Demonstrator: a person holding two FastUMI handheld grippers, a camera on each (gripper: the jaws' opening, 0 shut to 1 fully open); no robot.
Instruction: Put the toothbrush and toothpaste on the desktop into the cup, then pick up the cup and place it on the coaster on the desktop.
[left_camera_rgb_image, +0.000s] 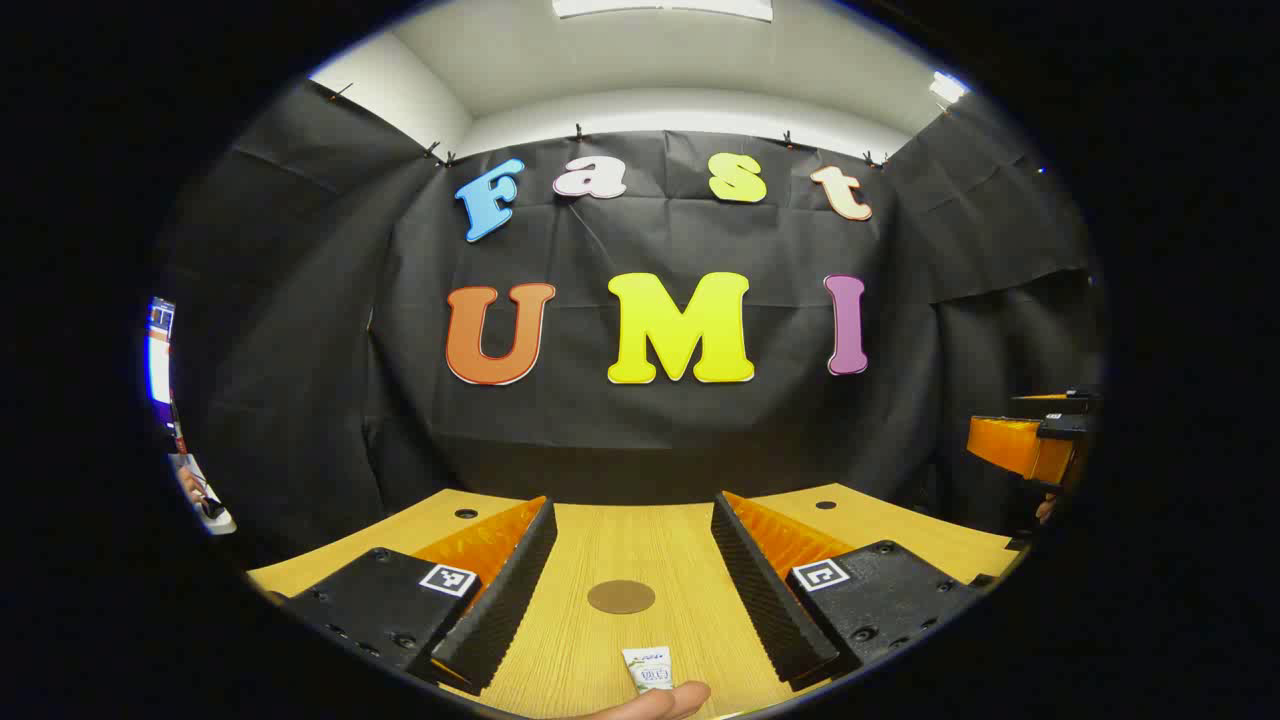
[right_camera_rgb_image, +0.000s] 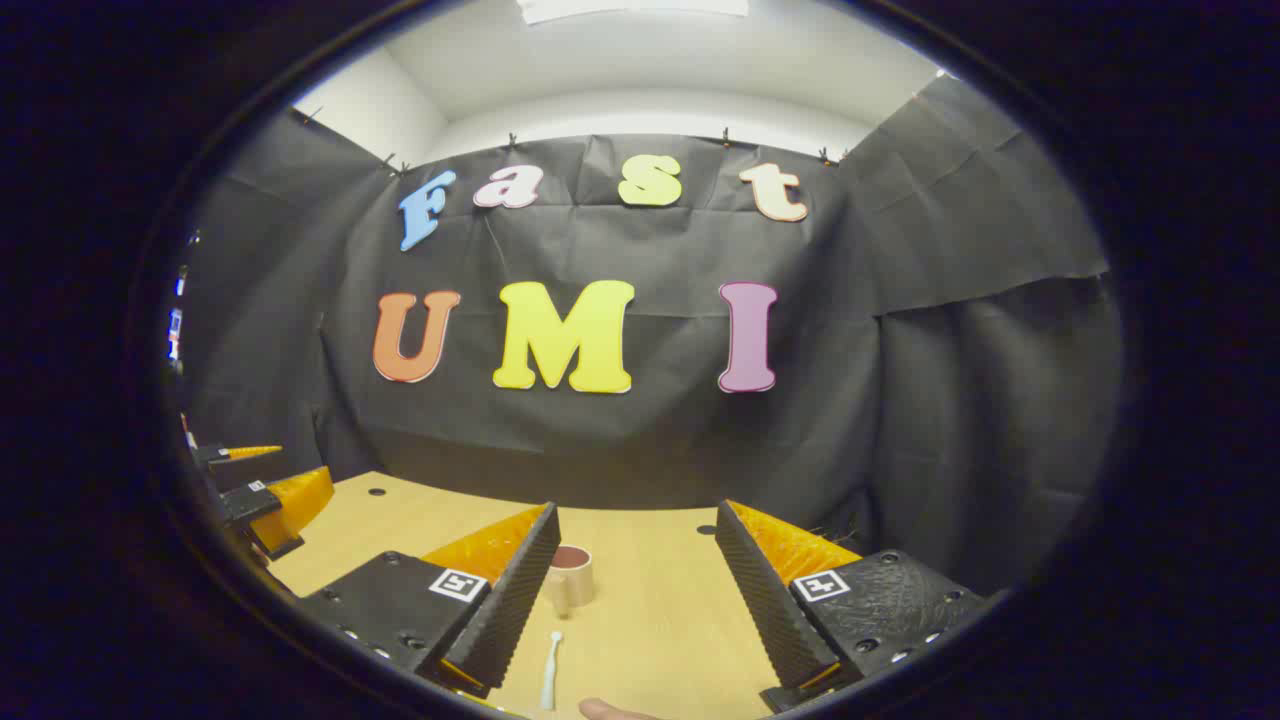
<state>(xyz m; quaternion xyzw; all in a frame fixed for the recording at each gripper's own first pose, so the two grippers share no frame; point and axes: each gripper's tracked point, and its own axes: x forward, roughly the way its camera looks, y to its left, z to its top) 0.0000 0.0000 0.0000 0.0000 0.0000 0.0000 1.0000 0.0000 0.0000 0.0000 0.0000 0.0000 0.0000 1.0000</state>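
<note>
In the left gripper view, a round brown coaster (left_camera_rgb_image: 621, 597) lies on the wooden desktop (left_camera_rgb_image: 600, 540) ahead of my open left gripper (left_camera_rgb_image: 634, 600). A white toothpaste tube (left_camera_rgb_image: 648, 668) lies closer, with a fingertip (left_camera_rgb_image: 655, 702) touching its near end. In the right gripper view, a beige cup (right_camera_rgb_image: 571, 579) stands just past the left finger of my open right gripper (right_camera_rgb_image: 632, 598). A white toothbrush (right_camera_rgb_image: 550, 670) lies on the desktop nearer the camera. Nothing sits between either pair of fingers.
The other gripper (left_camera_rgb_image: 1030, 445) hangs at the right edge of the left gripper view, and its counterpart (right_camera_rgb_image: 265, 490) shows at the left edge of the right gripper view. The black cloth wall closes the desk's far side. A fingertip (right_camera_rgb_image: 610, 711) pokes in at the bottom.
</note>
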